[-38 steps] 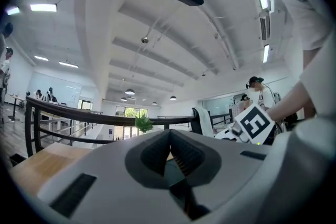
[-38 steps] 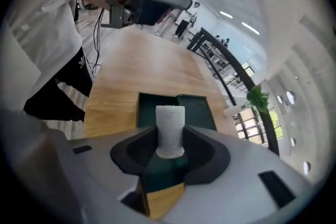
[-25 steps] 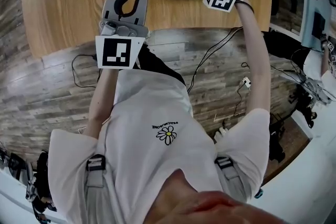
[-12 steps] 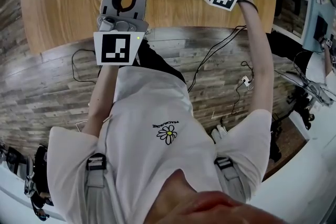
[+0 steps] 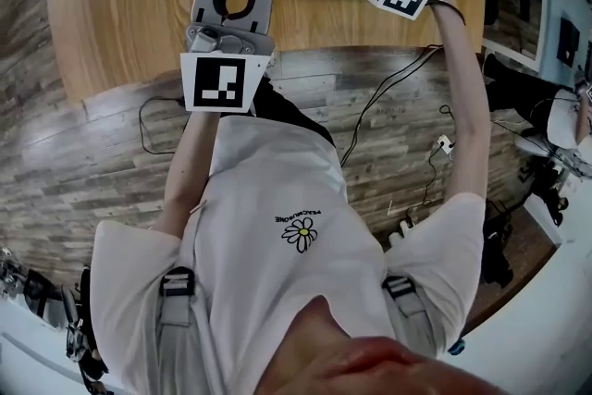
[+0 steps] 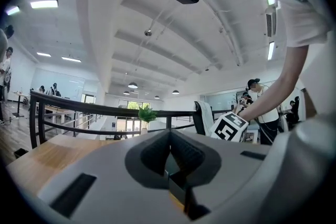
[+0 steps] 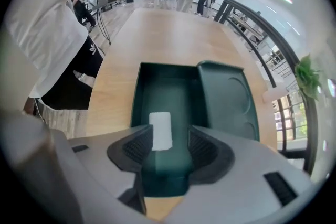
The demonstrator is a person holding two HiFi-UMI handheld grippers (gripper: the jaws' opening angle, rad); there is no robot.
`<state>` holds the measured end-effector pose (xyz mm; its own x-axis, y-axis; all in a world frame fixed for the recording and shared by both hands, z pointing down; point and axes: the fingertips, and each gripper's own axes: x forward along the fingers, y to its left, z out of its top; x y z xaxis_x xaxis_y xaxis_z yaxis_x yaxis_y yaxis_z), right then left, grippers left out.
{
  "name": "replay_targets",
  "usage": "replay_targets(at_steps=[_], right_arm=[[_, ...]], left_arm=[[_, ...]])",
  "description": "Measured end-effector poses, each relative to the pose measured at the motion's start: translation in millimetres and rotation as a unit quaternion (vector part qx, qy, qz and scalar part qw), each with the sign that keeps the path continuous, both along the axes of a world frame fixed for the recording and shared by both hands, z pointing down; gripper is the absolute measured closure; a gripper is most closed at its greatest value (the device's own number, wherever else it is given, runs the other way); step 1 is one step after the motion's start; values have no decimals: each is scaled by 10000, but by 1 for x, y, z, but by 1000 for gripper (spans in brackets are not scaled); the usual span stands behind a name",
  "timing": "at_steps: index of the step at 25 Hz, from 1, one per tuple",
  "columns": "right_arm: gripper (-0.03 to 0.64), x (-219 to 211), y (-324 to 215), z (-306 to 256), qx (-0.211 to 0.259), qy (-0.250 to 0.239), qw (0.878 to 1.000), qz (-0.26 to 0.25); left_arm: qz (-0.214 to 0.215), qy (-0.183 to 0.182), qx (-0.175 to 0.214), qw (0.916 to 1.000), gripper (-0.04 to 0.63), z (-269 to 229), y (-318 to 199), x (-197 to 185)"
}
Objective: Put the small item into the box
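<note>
The small item [image 7: 160, 130] is a smooth, plain white stub, longer than it is wide with softly rounded ends, bright against the dark green box [image 7: 157, 86]. It sits over the box's open well with its length along the right tongs [image 7: 170, 134], whose jaws are released: the item lies close against one ribbed pad and a clear gap separates it from the other. The box's lid [image 7: 226, 97] lies folded open beside the well on the wooden counter [image 5: 120, 5], and to the box's left the left tongs [image 6: 169, 135] are clenched on nothing.
</note>
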<state>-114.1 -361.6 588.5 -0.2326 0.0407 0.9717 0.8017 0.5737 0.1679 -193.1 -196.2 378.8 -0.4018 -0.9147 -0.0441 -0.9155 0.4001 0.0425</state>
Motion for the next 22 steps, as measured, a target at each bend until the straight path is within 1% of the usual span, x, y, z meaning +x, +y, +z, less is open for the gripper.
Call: replay_targets(at_steps=[4, 7, 9, 10, 11, 12, 13, 14, 15, 17, 18, 20, 21, 22], right_arm=[[416, -20, 2, -52, -166, -764, 9962, 377], [439, -35, 1, -99, -211, -1458, 9867, 681], [476, -46, 2, -133, -276, -2007, 9751, 903], [495, -49, 3, -151, -348, -2313, 9666, 1048], [515, -51, 4, -169, -454, -2644, 9554, 1235], [540, -53, 5, -189, -592, -2999, 9409, 1459], [552, -53, 5, -210, -763, -3378, 9225, 1708], [566, -52, 5, -232, -969, -3774, 8997, 1968], [575, -49, 5, -255, -1205, -4171, 8730, 2222], [583, -37, 7, -298, -1644, -4904, 8141, 2640], [586, -26, 9, -317, -1787, -5239, 7848, 2789], [606, 2, 17, -348, -1927, -5870, 7269, 2998], [609, 17, 21, -360, -1940, -6152, 6995, 3076], [611, 31, 25, -369, -1928, -6390, 6747, 3151]], left_arm=[[112, -199, 137, 9996, 578, -25, -4, 5], [187, -396, 341, 9985, 578, -49, -7, 7], [237, -521, 493, 9971, 578, -67, -7, 8], [263, -570, 571, 9964, 578, -76, -7, 9], [300, -634, 639, 9955, 578, -84, -7, 11], [351, -716, 696, 9944, 578, -93, -7, 13], [407, -797, 754, 9931, 578, -102, -8, 14], [458, -855, 823, 9919, 578, -110, -9, 15], [501, -873, 897, 9909, 578, -118, -10, 14], [568, -802, 1015, 9900, 578, -130, -11, 13], [596, -754, 1042, 9899, 578, -133, -10, 13], [652, -710, 1078, 9895, 578, -139, -6, 18], [688, -706, 1100, 9890, 578, -143, -5, 22], [734, -697, 1120, 9885, 578, -147, -5, 26]])
